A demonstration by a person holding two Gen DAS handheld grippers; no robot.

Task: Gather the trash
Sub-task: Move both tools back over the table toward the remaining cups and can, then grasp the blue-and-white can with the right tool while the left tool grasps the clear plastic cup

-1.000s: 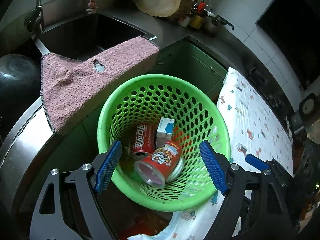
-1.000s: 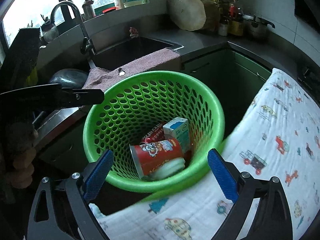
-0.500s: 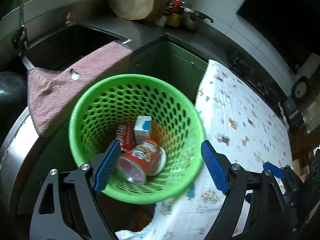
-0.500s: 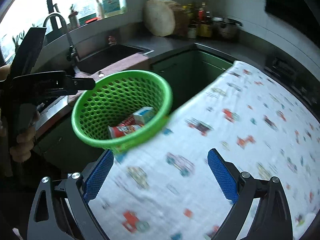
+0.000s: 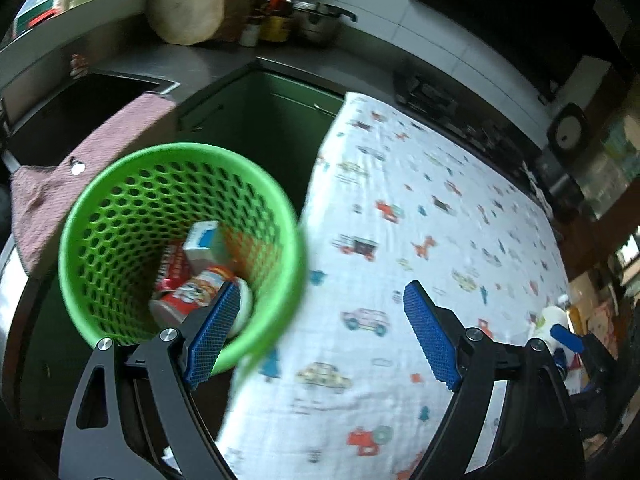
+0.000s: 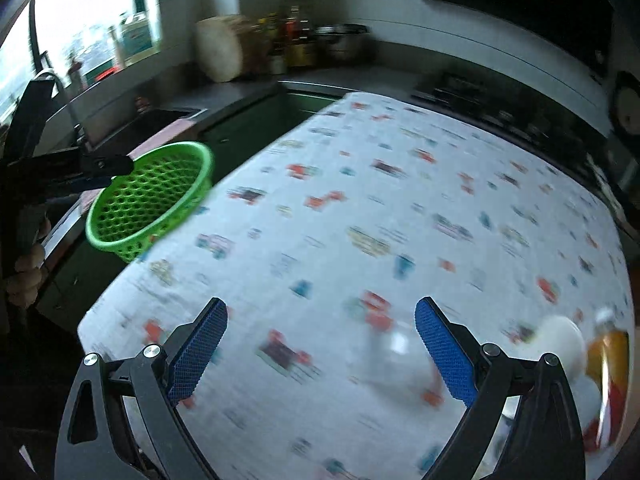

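The green basket [image 5: 120, 216] is the landmark here: a perforated plastic tub standing at the near-left corner of the cloth-covered surface [image 5: 440, 220], its rim just overlapping the edge of the white cloth printed with little cars and animals. Inside the basket lies the collected trash: a red snack cup [image 5: 192, 294] on its side at the bottom, a red can [image 5: 174, 264] behind it, and a small white and blue carton [image 5: 204, 238] leaning against the far wall. Beyond the basket, a pink towel [image 5: 92, 152] hangs over the edge of a dark sink [image 5: 72, 108], and further back on the kitchen counter stand a round wooden board [image 5: 186, 4] and some bottles [image 5: 276, 8]. The left gripper [image 5: 316, 336] hovers over the cloth just beside the basket, its left blue pad overlapping the basket's near rim in the picture; its fingers [image 5: 430, 340] are spread wide and opening further, with nothing between them. The right gripper [image 6: 320, 352] is well away from the basket, out over the open cloth, its fingers [image 6: 444, 352] also held wide apart and gripping nothing. In the right wrist view, far across the surface from the basket, at the cloth's near-right edge, are blurred things: a white rounded object [image 6: 560, 344] and an orange and red bottle [image 6: 606, 380]; the blur keeps me from telling more.
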